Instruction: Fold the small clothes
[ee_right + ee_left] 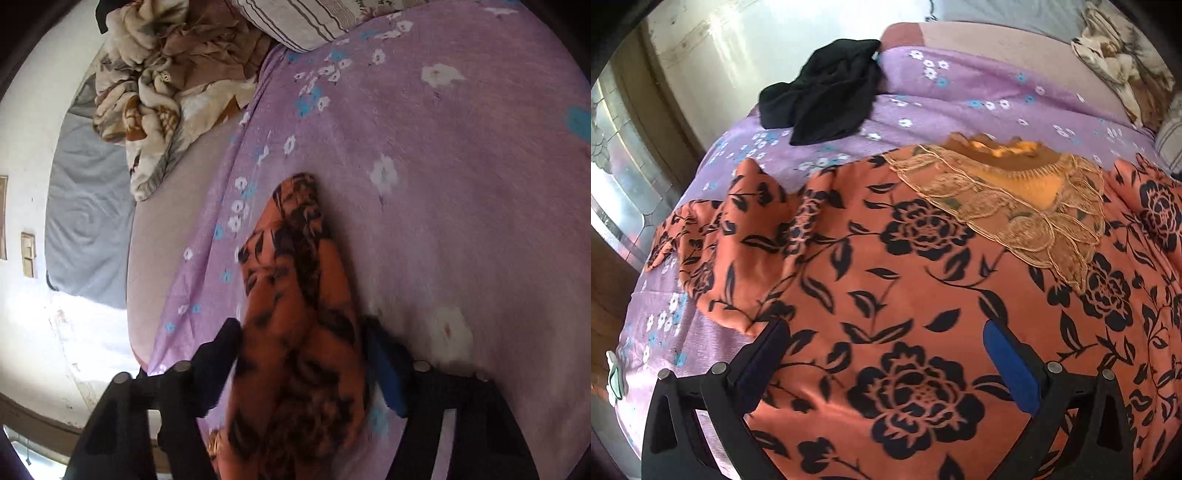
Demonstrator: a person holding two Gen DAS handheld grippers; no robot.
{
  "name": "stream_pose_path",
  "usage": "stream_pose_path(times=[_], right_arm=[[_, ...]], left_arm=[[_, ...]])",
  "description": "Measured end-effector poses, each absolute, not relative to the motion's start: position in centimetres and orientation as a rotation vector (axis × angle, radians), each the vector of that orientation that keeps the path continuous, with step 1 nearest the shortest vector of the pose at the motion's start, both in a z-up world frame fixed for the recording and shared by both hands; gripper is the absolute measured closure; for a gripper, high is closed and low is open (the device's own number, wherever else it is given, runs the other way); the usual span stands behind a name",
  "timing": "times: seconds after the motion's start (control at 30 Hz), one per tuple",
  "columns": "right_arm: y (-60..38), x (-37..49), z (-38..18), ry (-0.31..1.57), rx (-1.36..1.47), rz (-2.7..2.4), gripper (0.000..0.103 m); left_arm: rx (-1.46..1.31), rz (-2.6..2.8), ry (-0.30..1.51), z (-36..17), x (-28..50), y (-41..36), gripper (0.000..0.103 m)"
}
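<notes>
Purple flowered bedsheet (960, 96) lies under everything. Ahead of the wide-open, empty left gripper (882, 332) spreads one orange floral garment (886, 258), lace collar (1027, 206) at its far side; one black garment (823, 96) sits beyond. The right gripper (303, 347) pinches a bunched orange fold, its lower part cut off. One crumpled blanket (155, 85) lies far left.

Left tongs (882, 334) gape wide; right tongs (303, 343) seemingly clamped.
</notes>
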State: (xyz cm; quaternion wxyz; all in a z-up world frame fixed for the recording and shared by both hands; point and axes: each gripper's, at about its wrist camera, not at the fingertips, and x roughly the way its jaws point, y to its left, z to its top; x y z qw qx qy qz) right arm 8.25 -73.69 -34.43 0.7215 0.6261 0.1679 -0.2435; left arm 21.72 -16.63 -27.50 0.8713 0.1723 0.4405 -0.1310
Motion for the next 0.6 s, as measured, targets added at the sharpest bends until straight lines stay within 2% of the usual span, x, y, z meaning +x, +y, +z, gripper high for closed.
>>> stream_pose_path(times=[0.07, 0.13, 0.2, 0.33, 0.4, 0.43, 0.47, 0.5, 0.6], right_arm=[[-74.0, 9.6, -34.9, 0.405, 1.377, -0.458, 0.084], [-73.4, 10.0, -34.8, 0.421, 1.370, -0.450, 0.091], [-72.2, 10.5, -33.2, 0.401, 1.356, -0.398, 0.093], [-66.3, 13.5, -24.5, 0.329, 1.188, -0.155, 0.093], [-61.4, 14.8, -20.4, 0.318, 1.134, 0.008, 0.088], [-58.5, 15.8, -18.7, 0.338, 1.099, 0.097, 0.075], [-54.6, 17.0, -17.1, 0.380, 1.040, 0.209, 0.027], [-51.8, 17.8, -16.3, 0.414, 0.998, 0.274, 0.002], [-43.5, 19.7, -16.0, 0.514, 0.828, 0.359, 0.000]], left_arm=[[0.365, -0.275, 0.924, -27.6, 21.8, -16.9, 0.000], [0.359, -0.262, 0.921, -27.4, 21.9, -16.7, 0.000], [0.316, -0.245, 0.922, -26.8, 22.3, -16.0, 0.000], [0.200, -0.174, 0.905, -25.0, 23.4, -13.1, 0.000], [0.156, -0.105, 0.881, -24.1, 24.0, -10.9, 0.000], [0.138, -0.060, 0.867, -23.6, 24.3, -9.6, 0.000], [0.126, -0.032, 0.858, -23.3, 24.5, -8.7, 0.000], [0.105, 0.011, 0.847, -23.0, 24.7, -7.2, 0.000], [0.048, 0.120, 0.829, -22.2, 25.1, -3.3, 0.000]])
